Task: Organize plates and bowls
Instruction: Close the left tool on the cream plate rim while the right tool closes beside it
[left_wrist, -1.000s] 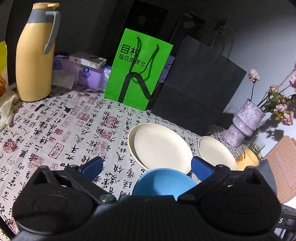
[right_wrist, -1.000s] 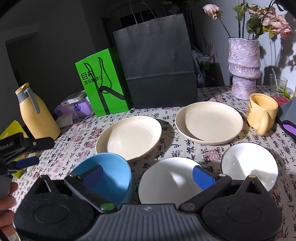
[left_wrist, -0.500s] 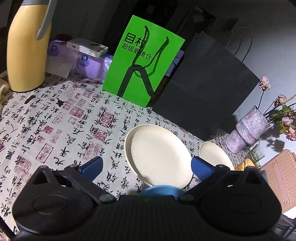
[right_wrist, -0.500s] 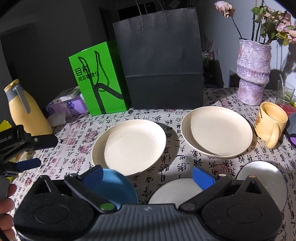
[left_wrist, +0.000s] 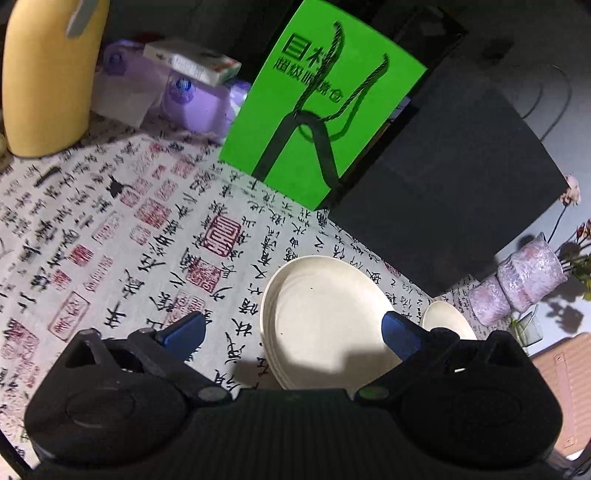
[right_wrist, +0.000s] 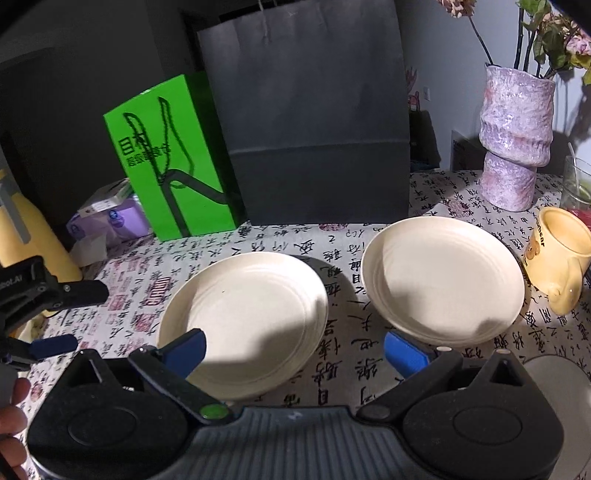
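Both claws have pushed forward past the blue bowl, so the left claw and right claw hang wide and empty, the near plate just ahead between their tips, ready for stacking.

Black ribbed tool body, blue fingertips, green screw

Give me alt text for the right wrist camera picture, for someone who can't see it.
The open right gripper, its blue-tipped fingers apart and empty, hovers over two cream plates lying side by side on a calligraphy-print tablecloth. Behind them stand a black paper bag, a green bag and a purple vase, with a yellow mug at right.
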